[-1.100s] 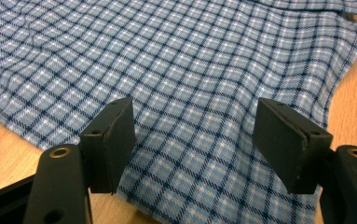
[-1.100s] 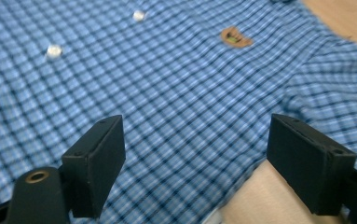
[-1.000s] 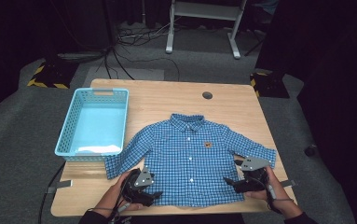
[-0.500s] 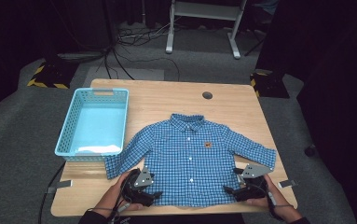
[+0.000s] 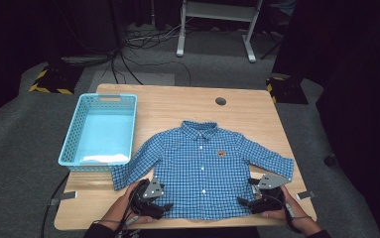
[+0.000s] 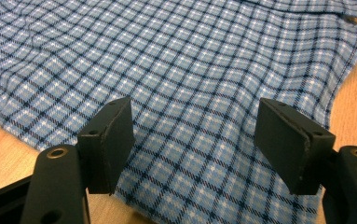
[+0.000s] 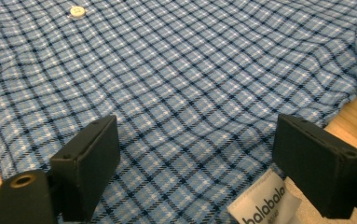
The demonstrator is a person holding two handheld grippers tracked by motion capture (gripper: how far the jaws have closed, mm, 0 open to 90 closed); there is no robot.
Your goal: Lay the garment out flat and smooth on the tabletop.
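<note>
high view, shirt: the small blue-and-white checked button-up shirt (image 5: 205,168) lies flat, front up, sleeves spread, on the light wooden table (image 5: 187,101). Laid out like that, I'd guess it's set up for folding.
high view, basket: the pale blue plastic basket (image 5: 99,130) sits just left of the shirt, one sleeve end nearly touching its corner. Probably parked there as the drop-off spot.
high view, tongs: the left gripper (image 5: 154,204) and right gripper (image 5: 255,202) sit at the two bottom corners of the hem, one per side, so the cloth could lift evenly.
left gripper view: jaws wide apart, holding nothing, checked fabric between and beyond them, bare wood at the lower left. Looks lined up for a hem grab.
right gripper view: jaws also wide, nothing held. A white button (image 7: 77,11) shows up top, and a white brand label (image 7: 263,206) pokes out at the hem between the jaws, so this one's right at the edge.
</note>
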